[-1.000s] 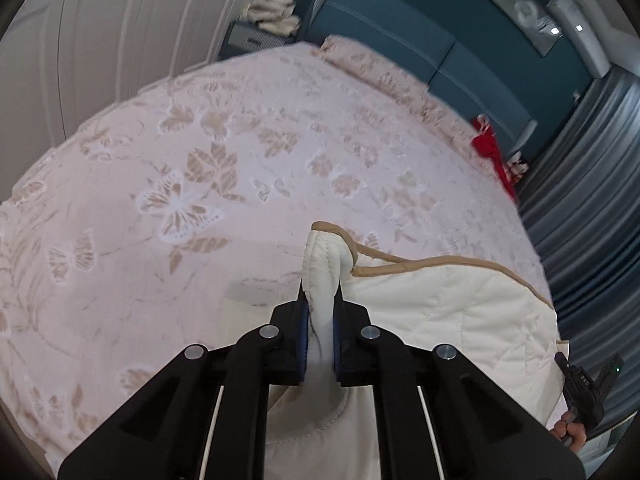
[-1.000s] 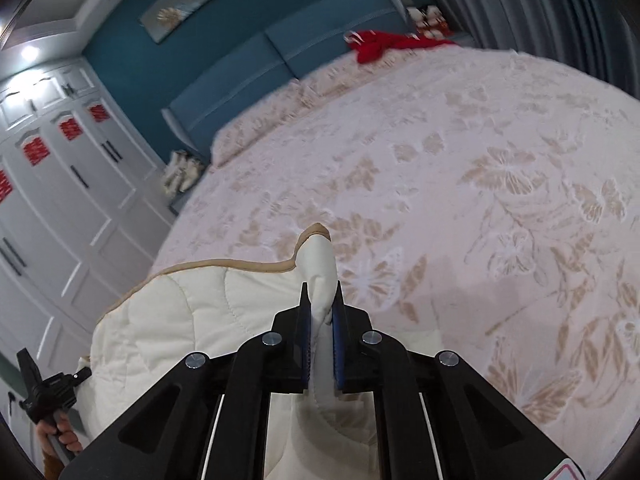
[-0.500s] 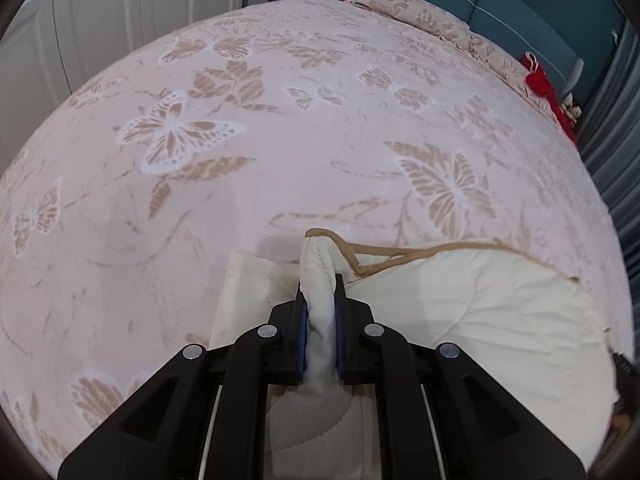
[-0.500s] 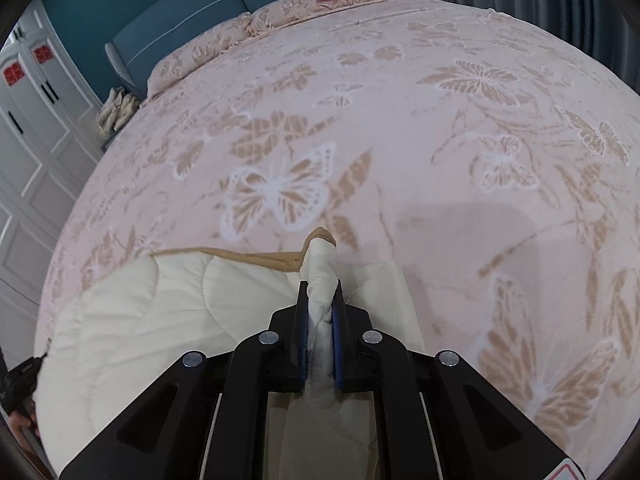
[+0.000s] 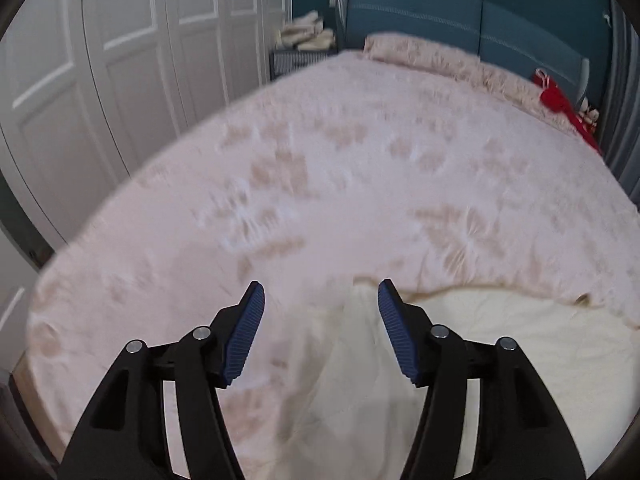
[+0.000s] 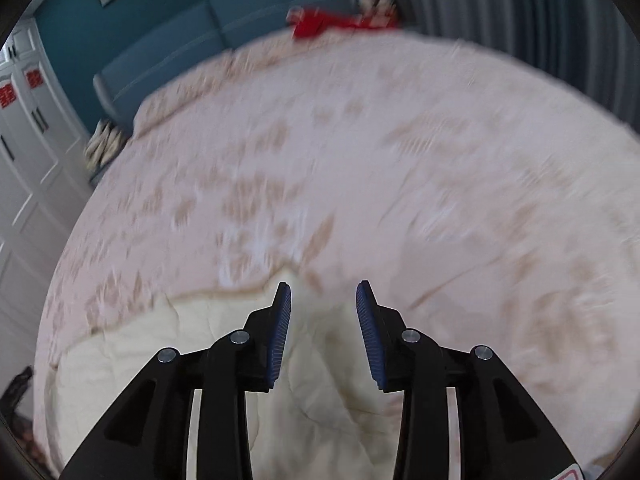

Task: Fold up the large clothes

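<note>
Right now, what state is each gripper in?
Left gripper: jaws opening, holding nothing; cream quilt lies below.
Right gripper: jaws opening, holding nothing.

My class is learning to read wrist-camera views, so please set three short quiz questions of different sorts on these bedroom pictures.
1. True or false: the cream quilted garment with tan trim lies on the pink butterfly-print bedspread.
2. Multiple choice: what sits at the far corner of the bed by the grey curtain? A) a red cloth item B) a green pillow C) a black shoe
3. Fill in: the pads on the left claw and the right claw are coloured ____.

Key: 1 true. 2 A, the red cloth item. 3 blue; both claws' jaws are opening, with cream fabric below the gap and neither pad pressing on it.
</note>
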Demonstrator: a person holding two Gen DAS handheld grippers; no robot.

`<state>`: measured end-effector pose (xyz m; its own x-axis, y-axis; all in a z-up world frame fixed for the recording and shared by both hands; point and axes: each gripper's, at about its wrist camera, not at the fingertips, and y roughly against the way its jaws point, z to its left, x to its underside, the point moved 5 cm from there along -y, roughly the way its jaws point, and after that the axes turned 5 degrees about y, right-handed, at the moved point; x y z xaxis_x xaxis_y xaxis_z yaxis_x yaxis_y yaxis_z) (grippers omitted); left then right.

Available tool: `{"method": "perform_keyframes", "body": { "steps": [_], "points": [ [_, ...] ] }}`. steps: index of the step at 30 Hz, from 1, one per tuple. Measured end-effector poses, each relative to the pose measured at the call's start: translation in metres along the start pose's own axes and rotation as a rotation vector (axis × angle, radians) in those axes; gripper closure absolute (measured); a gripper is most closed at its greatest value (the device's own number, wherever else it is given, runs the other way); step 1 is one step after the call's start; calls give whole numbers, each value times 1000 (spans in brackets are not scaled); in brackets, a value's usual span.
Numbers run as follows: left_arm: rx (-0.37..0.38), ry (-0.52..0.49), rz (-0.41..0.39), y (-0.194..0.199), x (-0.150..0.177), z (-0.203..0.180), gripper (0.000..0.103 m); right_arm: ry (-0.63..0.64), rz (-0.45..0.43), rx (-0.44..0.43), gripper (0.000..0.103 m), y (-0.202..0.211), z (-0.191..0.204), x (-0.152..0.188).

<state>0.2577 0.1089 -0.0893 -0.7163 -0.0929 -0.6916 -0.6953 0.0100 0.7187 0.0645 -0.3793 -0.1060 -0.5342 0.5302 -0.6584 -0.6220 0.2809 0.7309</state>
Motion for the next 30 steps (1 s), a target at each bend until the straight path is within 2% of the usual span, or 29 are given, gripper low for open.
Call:
{"method": "perform_keyframes", "body": {
  "steps": [2,4,5,7,8,11,12,17,19,24,30],
  "points": [
    [58,6,-21,21,-17,-15,46,10,-41,-40,67,20,22,-14],
    [133,-24,-32,36,-27,-48,46,54,-28,-122,66,24,63,-17],
    [185,-57,-16,39,-26,-75,46,77,-15,-157,65,23,78,-17],
    [269,-93,49,31,-14,-116,46,149,40,-292,66,13,134,-5],
    [289,-105,84,23,-6,-131,46,175,67,-334,73,8,154,3],
    [292,-130,197,-9,26,-163,58,256,151,-382,95,-16,202,30],
    [284,-133,218,-18,34,-167,63,264,176,-386,97,-23,209,37],
    [233,-141,269,-50,71,-174,67,302,273,-353,98,-63,223,69],
    [231,-138,272,-56,74,-173,67,319,295,-343,98,-73,224,79],
    [203,-175,254,-73,85,-180,67,350,315,-318,103,-92,226,96],
    [208,-158,240,-84,88,-179,67,347,328,-322,103,-109,226,102]
  ]
}}
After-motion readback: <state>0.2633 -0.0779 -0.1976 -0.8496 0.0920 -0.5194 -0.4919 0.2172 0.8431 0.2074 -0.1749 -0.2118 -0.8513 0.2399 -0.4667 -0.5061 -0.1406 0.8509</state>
